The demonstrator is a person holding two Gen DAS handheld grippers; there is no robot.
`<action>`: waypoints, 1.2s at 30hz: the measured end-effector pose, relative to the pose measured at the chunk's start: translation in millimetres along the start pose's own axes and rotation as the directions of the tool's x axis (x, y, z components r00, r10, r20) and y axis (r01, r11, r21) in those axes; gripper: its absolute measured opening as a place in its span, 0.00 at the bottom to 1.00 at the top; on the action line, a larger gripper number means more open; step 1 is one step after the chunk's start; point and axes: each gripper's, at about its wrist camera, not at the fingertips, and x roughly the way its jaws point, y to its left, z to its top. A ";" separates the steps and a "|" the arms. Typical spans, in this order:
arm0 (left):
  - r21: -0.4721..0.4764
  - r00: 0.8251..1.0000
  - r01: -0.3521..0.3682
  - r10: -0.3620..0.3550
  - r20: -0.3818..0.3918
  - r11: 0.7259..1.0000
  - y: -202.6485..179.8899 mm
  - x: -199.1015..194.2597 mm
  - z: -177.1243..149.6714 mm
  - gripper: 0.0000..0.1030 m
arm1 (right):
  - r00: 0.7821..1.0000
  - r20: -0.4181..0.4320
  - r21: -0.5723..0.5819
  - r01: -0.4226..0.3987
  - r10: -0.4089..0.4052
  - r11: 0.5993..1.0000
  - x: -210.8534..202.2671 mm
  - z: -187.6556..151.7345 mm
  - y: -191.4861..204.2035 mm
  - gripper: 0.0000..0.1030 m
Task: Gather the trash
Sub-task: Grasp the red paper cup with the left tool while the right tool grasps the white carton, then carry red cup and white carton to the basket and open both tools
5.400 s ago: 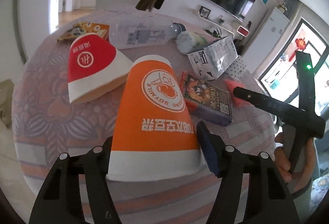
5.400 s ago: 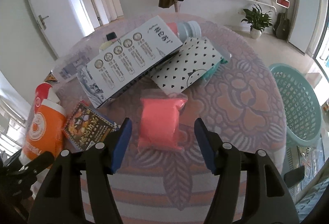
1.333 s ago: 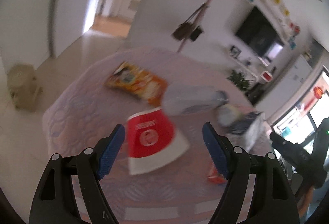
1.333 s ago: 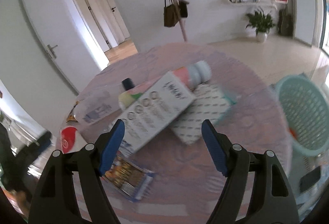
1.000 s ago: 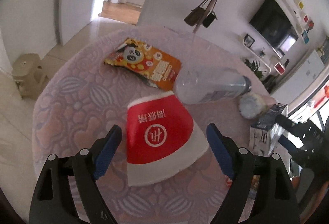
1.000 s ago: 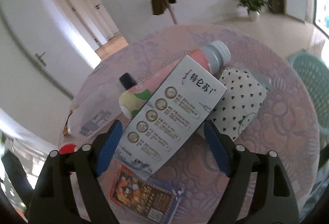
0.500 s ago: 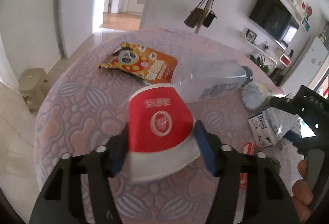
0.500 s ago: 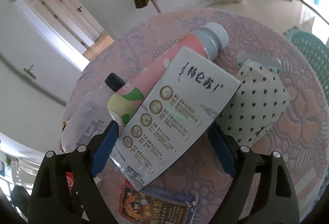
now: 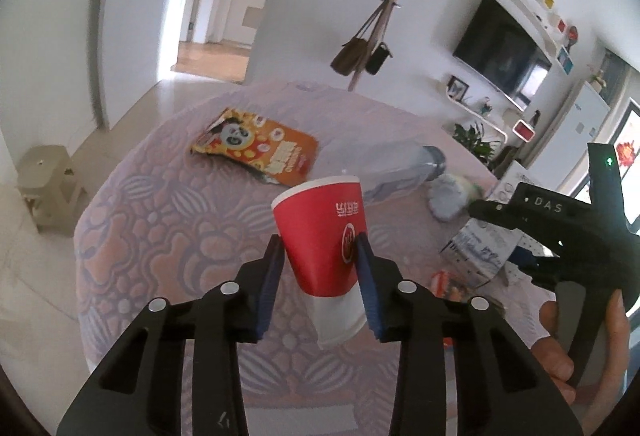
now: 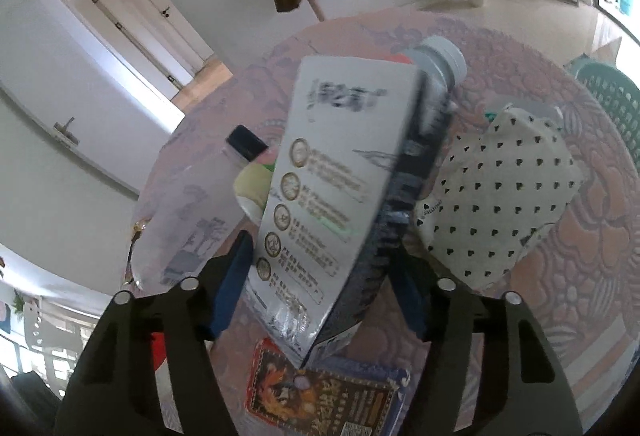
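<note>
A red paper cup [image 9: 316, 211] with a white base hangs tilted above the round table [image 9: 160, 236], rim pointing away. My left gripper [image 9: 319, 248] has its jaws closing, and both blue pads press on the cup's sides. In the right wrist view a white and dark blue drink carton [image 10: 340, 139] stands tipped up and blurred. My right gripper [image 10: 320, 260] is closing too, with the blue pads against the carton's lower sides. A hand [image 9: 560, 348] holds that tool at the right edge of the left wrist view.
On the patterned cloth lie an orange panda snack bag [image 9: 256, 149], a clear plastic bottle [image 10: 188, 211], a pink bottle with a grey cap [image 10: 440, 59], a polka-dot pack [image 10: 500, 203] and a dark card box [image 10: 328, 392]. A teal basket [image 10: 612, 95] stands beyond the table's right edge.
The left jaws closed onto the red cup and raised it from lying flat. The right jaws narrowed around the carton, which tipped up from lying on the bottles.
</note>
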 end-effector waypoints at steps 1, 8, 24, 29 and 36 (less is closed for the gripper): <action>0.002 1.000 0.002 -0.002 0.003 1.000 -1.7 -1.0 0.8 0.33 | 1.000 0.008 -0.006 -0.006 0.006 1.000 -4.0 -1.2 0.5 0.44; 0.031 0.997 0.053 -0.055 0.059 0.998 -21.5 -24.2 10.9 0.33 | 0.992 0.118 -0.067 -0.038 0.046 0.997 -46.8 -1.0 7.7 0.32; 0.248 0.964 0.218 -0.247 0.093 0.944 -148.9 -35.7 31.2 0.33 | 0.918 0.397 -0.017 0.019 -0.011 1.000 -147.3 22.5 -62.0 0.31; 0.317 0.963 0.230 -0.263 0.062 0.920 -192.3 -19.9 32.4 0.33 | 0.898 0.436 0.068 0.039 -0.065 0.997 -166.8 34.3 -107.8 0.31; 0.379 0.957 0.266 -0.289 0.003 0.886 -243.4 12.7 29.3 0.34 | 0.876 0.454 0.162 0.100 -0.164 0.982 -176.5 52.8 -180.9 0.31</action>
